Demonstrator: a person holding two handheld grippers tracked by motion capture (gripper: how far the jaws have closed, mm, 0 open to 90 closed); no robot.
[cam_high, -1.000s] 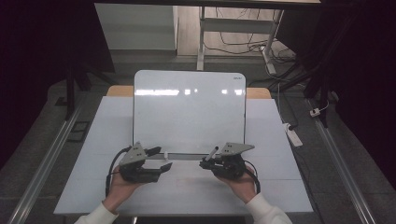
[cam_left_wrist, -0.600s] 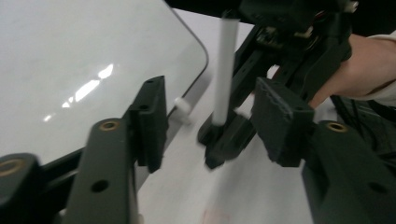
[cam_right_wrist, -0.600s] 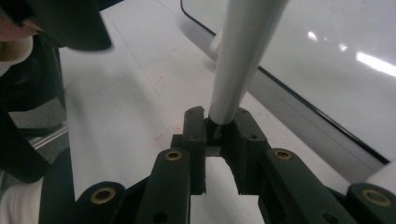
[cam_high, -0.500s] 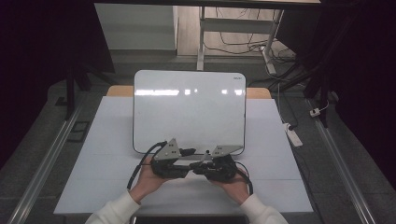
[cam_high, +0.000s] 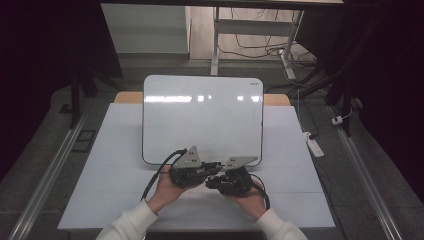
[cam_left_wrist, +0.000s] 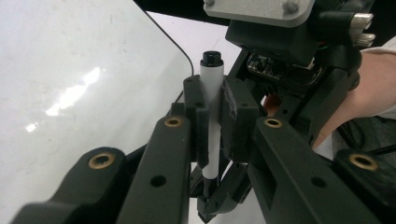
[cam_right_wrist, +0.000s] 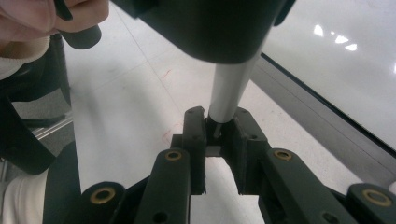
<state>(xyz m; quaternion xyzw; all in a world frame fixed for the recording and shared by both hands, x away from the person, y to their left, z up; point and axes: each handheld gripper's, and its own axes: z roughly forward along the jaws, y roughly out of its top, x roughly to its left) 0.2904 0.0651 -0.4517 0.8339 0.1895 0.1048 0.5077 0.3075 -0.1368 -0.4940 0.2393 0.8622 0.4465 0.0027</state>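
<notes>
I find the marker (cam_left_wrist: 211, 116) spanning both tools just before the whiteboard (cam_high: 200, 115), left gripper (cam_left_wrist: 212, 116) just clamped on its white barrel, right gripper (cam_right_wrist: 215, 130) gripping its cap end, axis in line for pulling apart.

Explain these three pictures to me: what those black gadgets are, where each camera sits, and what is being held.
A person holds a handheld claw in each hand: left claw, right claw. The high view looks down on a white table bearing a whiteboard. The other two cameras ride on the claws and look along their black jaws. In the left gripper view, the left claw has just closed on the white barrel of a marker pen. In the right gripper view, the right claw pinches the same pen's other end, probably its cap.
</notes>
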